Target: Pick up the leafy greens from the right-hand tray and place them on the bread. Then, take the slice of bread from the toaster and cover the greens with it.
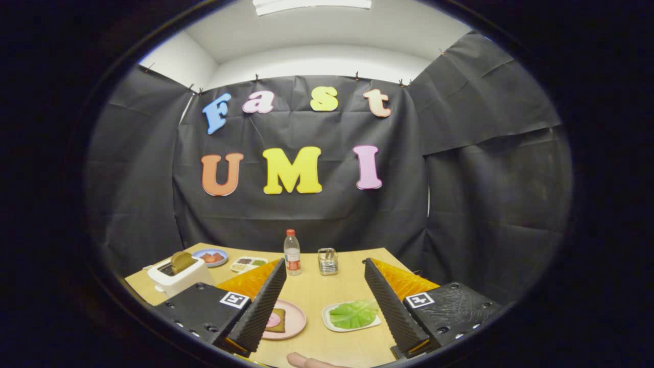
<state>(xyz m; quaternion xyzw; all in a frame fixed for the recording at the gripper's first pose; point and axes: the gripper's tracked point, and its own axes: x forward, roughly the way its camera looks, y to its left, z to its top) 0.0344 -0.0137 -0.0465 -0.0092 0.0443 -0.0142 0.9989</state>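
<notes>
Tongs [324, 286]: I see them spread wide, holding nothing, above the pale wooden worktop [327, 286].
Greens: flat green lettuce leaf [353, 314] on the white tray [327, 318], between the fingers.
Bread: brown slice [277, 320] on the pink round plate [298, 318]; another [181, 261] upright in the white toaster [179, 277].

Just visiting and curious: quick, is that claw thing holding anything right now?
Gripper: open, holding nothing, above the table with the leafy greens between its fingers.
</notes>
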